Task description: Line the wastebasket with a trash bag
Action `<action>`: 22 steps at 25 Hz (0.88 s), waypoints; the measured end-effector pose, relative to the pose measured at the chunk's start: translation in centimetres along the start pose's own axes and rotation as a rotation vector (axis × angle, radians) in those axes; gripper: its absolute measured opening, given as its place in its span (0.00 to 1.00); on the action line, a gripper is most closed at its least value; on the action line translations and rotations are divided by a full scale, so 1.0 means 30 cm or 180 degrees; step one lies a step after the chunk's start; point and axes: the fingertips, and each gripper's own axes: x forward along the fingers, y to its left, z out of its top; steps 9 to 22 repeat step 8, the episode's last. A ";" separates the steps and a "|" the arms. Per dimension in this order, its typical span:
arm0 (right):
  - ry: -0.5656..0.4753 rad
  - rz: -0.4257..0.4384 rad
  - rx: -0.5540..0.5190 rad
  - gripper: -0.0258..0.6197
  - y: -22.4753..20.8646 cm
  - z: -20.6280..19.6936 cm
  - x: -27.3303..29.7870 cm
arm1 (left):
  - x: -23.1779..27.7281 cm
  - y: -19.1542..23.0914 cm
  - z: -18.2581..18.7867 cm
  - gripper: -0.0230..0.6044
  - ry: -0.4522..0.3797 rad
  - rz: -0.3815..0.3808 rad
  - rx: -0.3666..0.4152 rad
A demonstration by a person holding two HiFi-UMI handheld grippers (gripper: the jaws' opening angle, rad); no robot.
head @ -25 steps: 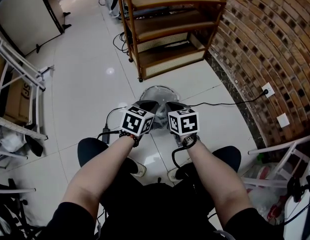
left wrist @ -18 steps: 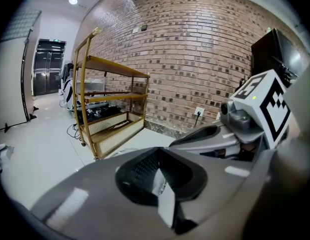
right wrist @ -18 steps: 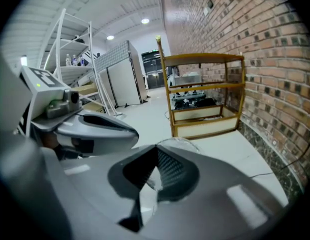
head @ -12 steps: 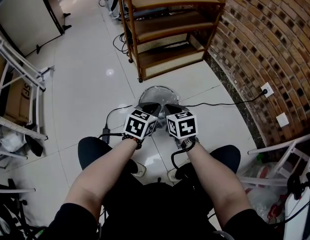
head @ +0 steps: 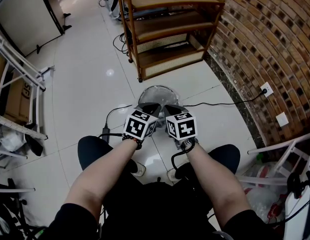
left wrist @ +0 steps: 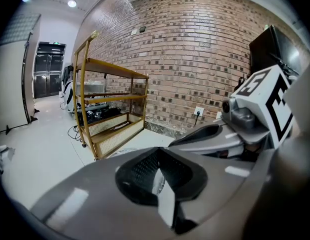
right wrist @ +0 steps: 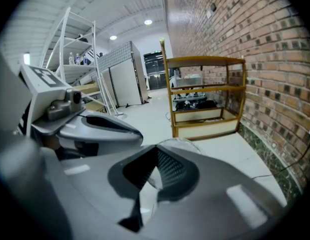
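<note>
While you sit with both forearms stretched out over your knees, your left gripper (head: 147,106) and right gripper (head: 170,107) hang side by side, nearly touching, each tipped down towards the floor (head: 89,79). Both pairs of jaws are clenched. In each gripper view the dark ribbed pads meet in a tight seam, with only a pale sliver showing below it. Whether anything thin is caught in that seam is hard to say from these views.

Just beyond and below the jaws stands the wastebasket (head: 157,91), round and pale grey, upright on the white tiles. Its near rim is hidden under the gripper tips. From the right gripper view its rim curves just past the top of the jaws.

A black cable (head: 220,103) runs across the floor to the right of the jaws, up to a wall socket (head: 268,89) in the brick wall (head: 275,39). Well ahead of the jaws, past the wastebasket, stands a wooden shelf unit (head: 167,31) against that wall.
</note>
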 end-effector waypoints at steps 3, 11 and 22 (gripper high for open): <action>-0.0004 -0.0007 0.0000 0.04 -0.004 0.002 -0.002 | 0.001 0.000 0.003 0.04 -0.0007 -0.0001 -0.0001; -0.0023 -0.0024 -0.0009 0.04 -0.006 0.014 -0.005 | -0.010 -0.005 0.003 0.04 0.0031 -0.0013 -0.0019; -0.0023 -0.0024 -0.0009 0.04 -0.006 0.014 -0.005 | -0.010 -0.005 0.003 0.04 0.0031 -0.0013 -0.0019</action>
